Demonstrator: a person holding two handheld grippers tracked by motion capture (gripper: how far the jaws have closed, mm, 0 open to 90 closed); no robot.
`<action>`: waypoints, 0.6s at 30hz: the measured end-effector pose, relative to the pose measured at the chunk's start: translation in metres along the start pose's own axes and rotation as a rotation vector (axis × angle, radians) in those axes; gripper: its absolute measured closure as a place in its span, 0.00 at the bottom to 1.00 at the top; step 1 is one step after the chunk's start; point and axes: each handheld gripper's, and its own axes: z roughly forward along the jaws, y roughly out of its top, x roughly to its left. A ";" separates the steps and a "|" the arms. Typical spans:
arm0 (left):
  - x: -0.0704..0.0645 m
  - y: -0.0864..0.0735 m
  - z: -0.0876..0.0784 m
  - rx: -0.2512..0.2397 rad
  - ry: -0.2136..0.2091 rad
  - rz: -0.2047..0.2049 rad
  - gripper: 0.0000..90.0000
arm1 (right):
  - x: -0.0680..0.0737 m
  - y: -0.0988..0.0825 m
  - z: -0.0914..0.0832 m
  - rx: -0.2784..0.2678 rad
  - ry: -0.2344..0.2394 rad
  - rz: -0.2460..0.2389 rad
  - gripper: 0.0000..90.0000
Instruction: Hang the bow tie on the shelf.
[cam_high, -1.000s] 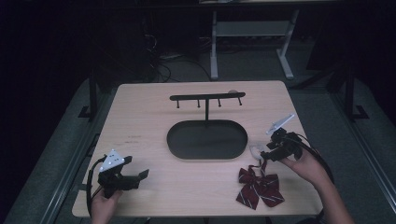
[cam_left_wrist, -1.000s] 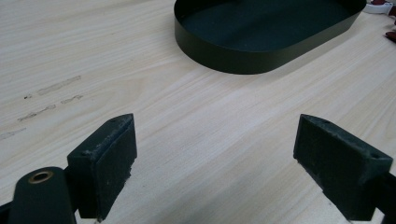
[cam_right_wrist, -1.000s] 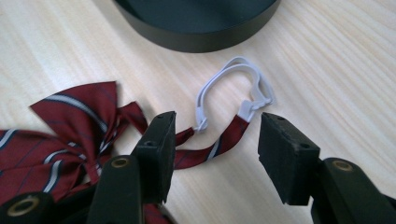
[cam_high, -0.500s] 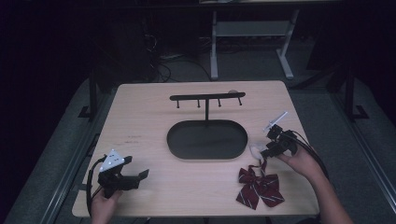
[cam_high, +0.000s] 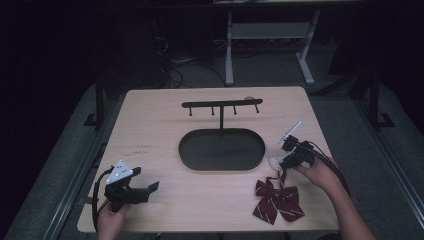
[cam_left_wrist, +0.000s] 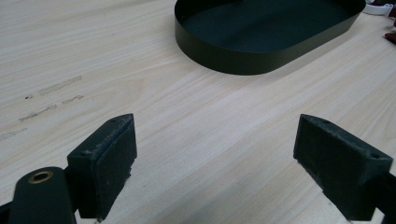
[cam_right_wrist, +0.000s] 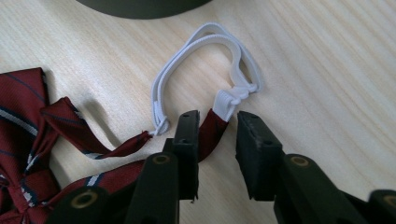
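A dark red striped bow tie (cam_high: 277, 199) lies on the wooden table at the front right, also at the left of the right gripper view (cam_right_wrist: 28, 140). Its red strap (cam_right_wrist: 212, 128) ends in a white elastic loop (cam_right_wrist: 201, 56) beside the tray. My right gripper (cam_high: 285, 162) is low over the strap. Its jaws have just been closing, and the strap lies between them (cam_right_wrist: 217, 119), against one pad with a gap to the other. My left gripper (cam_high: 145, 190) rests at the front left, open wide over bare wood (cam_left_wrist: 215, 135).
A black oval tray (cam_high: 220, 152) sits mid-table, its wall close ahead in the left gripper view (cam_left_wrist: 252, 58). A black hook rack (cam_high: 221, 105) rises from its far edge. Cables trail from both grippers.
My right gripper has sunk a little toward the table at the tie's strap. The left gripper and the bow tie have stayed put.
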 end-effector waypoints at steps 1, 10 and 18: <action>0.000 0.000 0.000 -0.001 0.000 0.000 0.15 | 0.000 0.000 0.000 0.000 -0.004 -0.001 0.79; 0.000 0.000 0.000 0.000 0.000 0.001 0.15 | 0.003 0.001 0.001 0.015 -0.028 -0.009 0.88; -0.001 0.000 0.000 0.001 -0.001 0.001 0.15 | 0.006 0.003 -0.001 0.016 -0.021 -0.020 0.96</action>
